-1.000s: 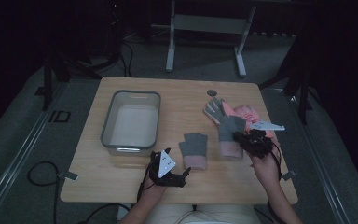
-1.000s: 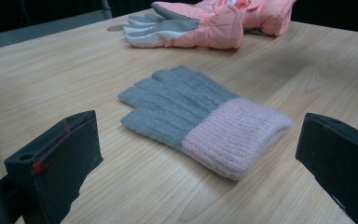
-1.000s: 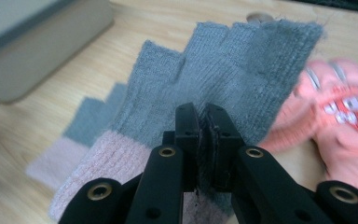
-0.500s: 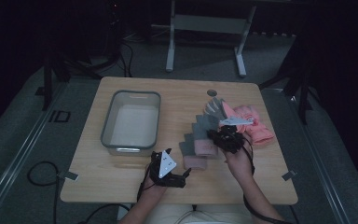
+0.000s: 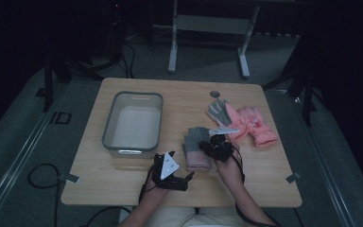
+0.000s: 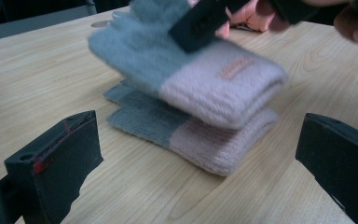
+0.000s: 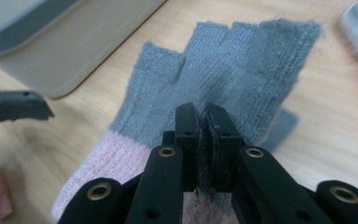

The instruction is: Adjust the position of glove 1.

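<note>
My right gripper (image 5: 213,143) is shut on a grey glove with a pink cuff (image 5: 196,135), its pads pinching the knit near the palm (image 7: 242,60). The glove hangs just over a matching glove (image 5: 198,161) that lies flat near the table's front middle. In the left gripper view the held glove (image 6: 205,79) sits above the lying one (image 6: 191,135), partly resting on it. My left gripper (image 5: 187,178) stands open close to the left of this pair, with its jaws wide apart (image 6: 196,130) and nothing between them.
A grey bin (image 5: 108,137) with a pale inside stands at the left of the table. Further right lie a grey glove (image 5: 217,112) and pink gloves (image 5: 256,125). A small round hole (image 5: 214,93) marks the table's far side.
My right gripper has carried the grey and pink glove leftward and down, from beside the pink gloves to just over the matching glove. The left gripper has stayed in place.
</note>
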The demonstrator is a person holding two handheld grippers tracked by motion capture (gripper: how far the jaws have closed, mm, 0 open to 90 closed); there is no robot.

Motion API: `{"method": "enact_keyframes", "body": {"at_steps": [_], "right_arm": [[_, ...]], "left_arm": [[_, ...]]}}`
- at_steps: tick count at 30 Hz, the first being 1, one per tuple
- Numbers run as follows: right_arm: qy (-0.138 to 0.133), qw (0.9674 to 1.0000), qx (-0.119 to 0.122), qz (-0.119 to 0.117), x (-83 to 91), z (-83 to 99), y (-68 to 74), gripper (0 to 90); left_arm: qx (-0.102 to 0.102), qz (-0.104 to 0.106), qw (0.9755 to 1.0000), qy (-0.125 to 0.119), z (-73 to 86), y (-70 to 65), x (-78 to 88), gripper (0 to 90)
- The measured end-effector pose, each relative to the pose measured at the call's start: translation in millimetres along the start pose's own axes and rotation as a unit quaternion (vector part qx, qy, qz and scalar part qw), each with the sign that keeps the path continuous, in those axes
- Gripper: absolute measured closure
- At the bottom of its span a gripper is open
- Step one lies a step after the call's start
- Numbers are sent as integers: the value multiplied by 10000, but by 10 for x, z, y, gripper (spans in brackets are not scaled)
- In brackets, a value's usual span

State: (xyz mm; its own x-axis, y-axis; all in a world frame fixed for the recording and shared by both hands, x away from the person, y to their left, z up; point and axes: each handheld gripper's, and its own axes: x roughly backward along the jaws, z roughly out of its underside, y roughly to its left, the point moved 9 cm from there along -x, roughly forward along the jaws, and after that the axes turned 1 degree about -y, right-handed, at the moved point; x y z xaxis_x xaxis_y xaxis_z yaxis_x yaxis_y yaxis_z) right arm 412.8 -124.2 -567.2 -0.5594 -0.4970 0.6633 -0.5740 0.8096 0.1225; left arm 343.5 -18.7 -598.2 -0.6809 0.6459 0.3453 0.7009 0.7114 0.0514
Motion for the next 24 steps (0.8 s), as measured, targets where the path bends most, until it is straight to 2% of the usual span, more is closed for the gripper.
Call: {"method": "enact_keyframes", "body": {"at_steps": [1, 7, 11, 15, 20, 21, 24], "right_arm": [[37, 10000, 45, 48, -18, 24, -6, 844], [249, 9997, -4, -55, -120, 146, 2, 843], [337, 9994, 7, -23, -162, 182, -21, 837], [450, 9990, 10, -46, -226, 238, -38, 819], [505, 9987, 57, -90, -259, 263, -47, 784], [514, 9986, 73, -97, -262, 266, -48, 778], [558, 9983, 49, -172, -253, 275, -43, 776]], "left_arm": [[-11, 4, 10000, 8, 2, -3, 1, 0], [-47, 10, 10000, 6, 1, -13, -1, 0], [-60, 19, 10000, 27, 2, -14, -4, 0], [-111, 116, 9998, 78, 8, -32, -11, 0], [-67, 47, 9999, 130, 13, -20, -22, 0], [-54, -54, 9999, 115, 10, -9, -23, 0], [-70, -77, 9999, 67, 3, -4, -13, 0]]}}
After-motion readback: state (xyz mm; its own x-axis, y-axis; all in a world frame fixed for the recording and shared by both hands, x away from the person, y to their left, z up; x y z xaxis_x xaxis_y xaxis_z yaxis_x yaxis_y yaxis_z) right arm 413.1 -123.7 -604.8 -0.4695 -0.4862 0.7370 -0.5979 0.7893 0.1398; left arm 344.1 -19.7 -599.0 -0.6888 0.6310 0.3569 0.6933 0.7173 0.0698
